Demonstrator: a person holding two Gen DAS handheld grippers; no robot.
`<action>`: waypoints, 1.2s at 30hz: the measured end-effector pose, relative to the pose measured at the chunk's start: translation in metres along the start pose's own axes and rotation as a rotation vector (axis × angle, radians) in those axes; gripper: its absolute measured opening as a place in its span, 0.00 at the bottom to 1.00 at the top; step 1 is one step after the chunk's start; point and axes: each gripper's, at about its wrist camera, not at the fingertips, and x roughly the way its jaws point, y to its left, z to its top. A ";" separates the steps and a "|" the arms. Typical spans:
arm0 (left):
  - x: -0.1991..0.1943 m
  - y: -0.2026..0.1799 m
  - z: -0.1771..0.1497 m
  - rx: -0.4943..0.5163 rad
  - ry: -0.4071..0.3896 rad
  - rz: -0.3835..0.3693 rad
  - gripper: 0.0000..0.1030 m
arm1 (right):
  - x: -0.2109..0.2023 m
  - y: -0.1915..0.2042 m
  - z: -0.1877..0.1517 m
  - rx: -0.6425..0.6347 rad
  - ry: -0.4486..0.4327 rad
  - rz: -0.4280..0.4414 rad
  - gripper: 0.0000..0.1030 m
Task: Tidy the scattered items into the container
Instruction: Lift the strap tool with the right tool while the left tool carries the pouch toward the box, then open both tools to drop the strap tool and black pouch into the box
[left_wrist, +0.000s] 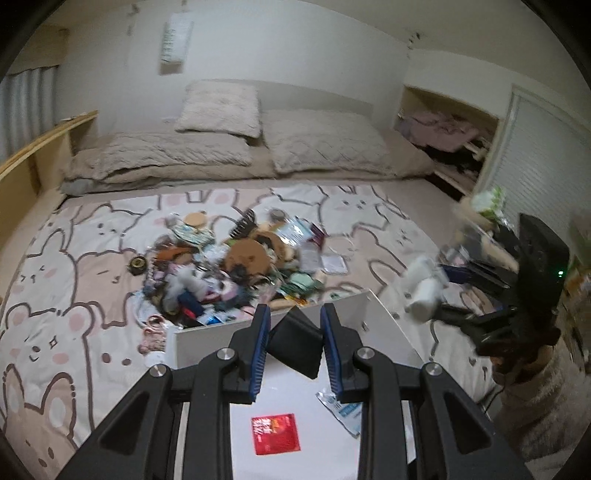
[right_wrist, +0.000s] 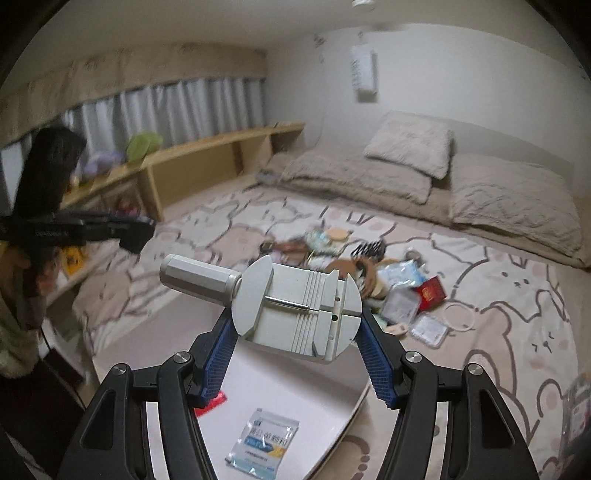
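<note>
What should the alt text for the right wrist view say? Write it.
The right gripper holds a grey metal tool with a cylindrical handle above a white container that has a blue and white sachet inside. Behind it, a pile of scattered items lies on a bed with a cartoon animal blanket.

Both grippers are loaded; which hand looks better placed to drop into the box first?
Probably left. The left gripper holds its black item over the white box. The right gripper's grey tool sits nearer the box's far edge.
</note>
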 end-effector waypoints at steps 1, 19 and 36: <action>0.006 -0.004 -0.002 0.008 0.023 -0.010 0.27 | 0.005 0.005 -0.002 -0.019 0.024 0.005 0.63; 0.093 -0.007 -0.036 0.035 0.312 -0.014 0.27 | 0.087 0.050 -0.055 -0.216 0.503 0.101 0.63; 0.138 0.026 -0.067 -0.044 0.492 0.007 0.27 | 0.125 0.079 -0.062 -0.283 0.722 0.182 0.63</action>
